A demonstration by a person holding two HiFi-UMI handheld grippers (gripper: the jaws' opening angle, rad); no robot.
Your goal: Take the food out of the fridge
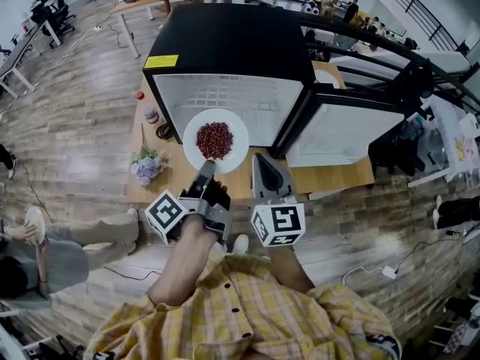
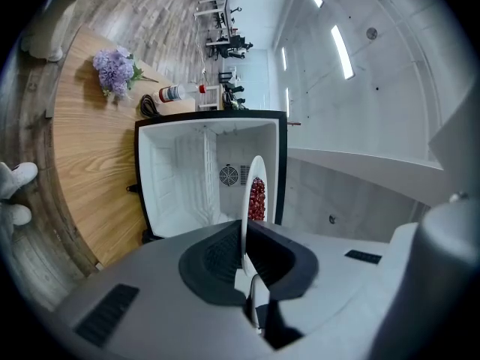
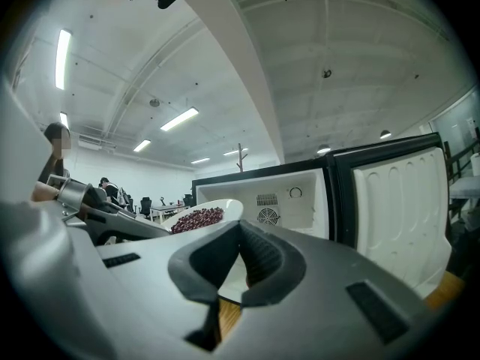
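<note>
A white plate (image 1: pixel 234 142) heaped with red beans (image 1: pixel 214 139) hangs in front of the open black mini fridge (image 1: pixel 225 47). My left gripper (image 1: pixel 206 169) is shut on the plate's near rim. In the left gripper view the plate (image 2: pixel 244 201) stands edge-on between the jaws, beans (image 2: pixel 257 199) on its right face, with the white fridge interior (image 2: pixel 180 178) behind it. My right gripper (image 1: pixel 262 162) hovers just right of the plate, jaws together and holding nothing. In the right gripper view the plate (image 3: pixel 221 208) and beans (image 3: pixel 196 217) lie left of its tips (image 3: pixel 240 227).
The fridge door (image 1: pixel 341 130) is swung open to the right. The fridge stands on a wooden table (image 1: pixel 330 177). Purple flowers (image 1: pixel 146 167), a small bottle (image 1: pixel 150 115) and a dark cable lie on its left side. A person's legs show at the lower left.
</note>
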